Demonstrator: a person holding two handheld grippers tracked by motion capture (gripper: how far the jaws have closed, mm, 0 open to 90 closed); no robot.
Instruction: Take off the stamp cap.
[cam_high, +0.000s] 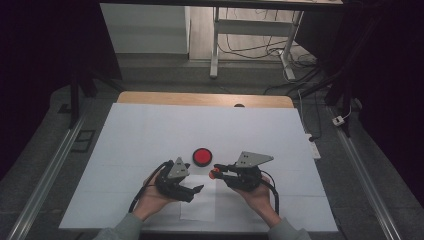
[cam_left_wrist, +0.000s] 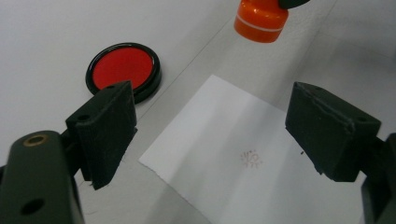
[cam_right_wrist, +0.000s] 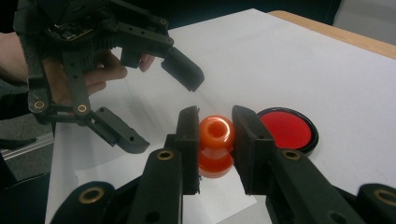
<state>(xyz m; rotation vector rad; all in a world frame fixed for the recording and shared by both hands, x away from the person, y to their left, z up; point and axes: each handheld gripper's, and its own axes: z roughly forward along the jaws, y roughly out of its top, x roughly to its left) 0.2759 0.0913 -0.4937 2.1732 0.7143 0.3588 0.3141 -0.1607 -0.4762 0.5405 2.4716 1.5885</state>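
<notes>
Right gripper (cam_right_wrist: 215, 135) is clamped on the orange stamp (cam_right_wrist: 215, 144) just right of the paper (cam_left_wrist: 243, 154); left gripper (cam_left_wrist: 210, 135) fingers hang spread over it, holding nothing.

left gripper (cam_high: 199, 189) jaws wide, right gripper (cam_right_wrist: 215, 135) clamped

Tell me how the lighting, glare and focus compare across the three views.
High view: dim, black at both sides, the table sheet evenly lit and the right gripper small but clear. Left gripper view: the near fingers are soft, the red ink pad is sharp, and the paper slip is bright. Right gripper view: the orange stamp glows, slightly overexposed, and the left gripper looks dark.
</notes>
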